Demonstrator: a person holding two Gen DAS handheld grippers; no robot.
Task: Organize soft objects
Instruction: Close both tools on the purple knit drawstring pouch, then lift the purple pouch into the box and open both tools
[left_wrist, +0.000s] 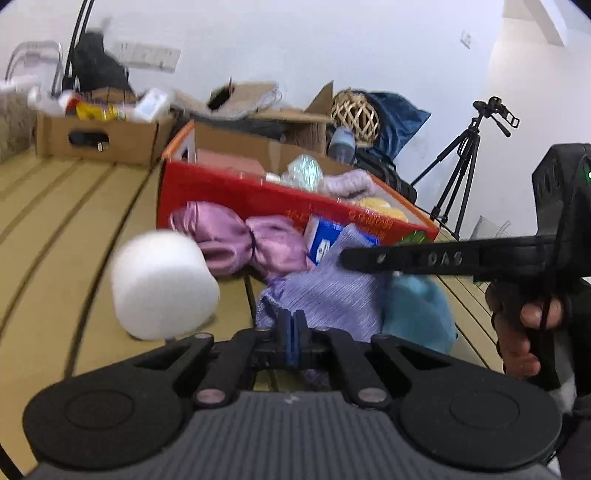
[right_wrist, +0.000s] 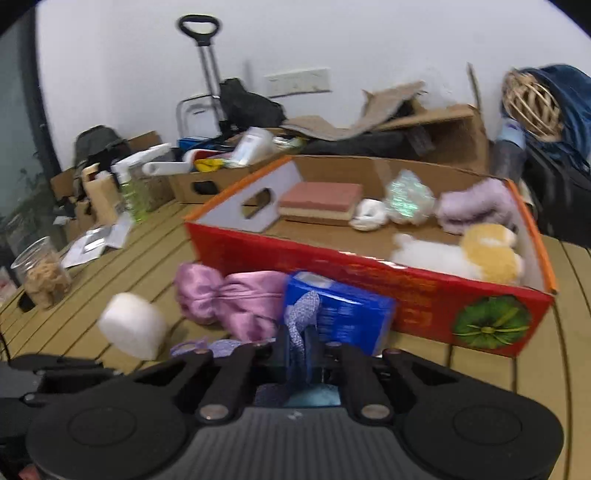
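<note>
Currently both claws, left claw (left_wrist: 291, 325) and right claw (right_wrist: 301, 345), are clamped on the lavender cloth (left_wrist: 332, 295) on the bench (left_wrist: 74, 221), with the red box (right_wrist: 369, 288) directly ahead.

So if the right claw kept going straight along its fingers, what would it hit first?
Probably the blue box just ahead of the right claw, which is shut on lilac cloth; depth is uncertain.

On the slatted table (right_wrist: 155, 240) lie one white foam cylinder (right_wrist: 131, 325), one pink satin pouch (right_wrist: 229, 299), one lilac cloth (left_wrist: 325, 295), one blue carton (right_wrist: 343, 314), and one red box (right_wrist: 369, 280) holding five soft items.
</note>
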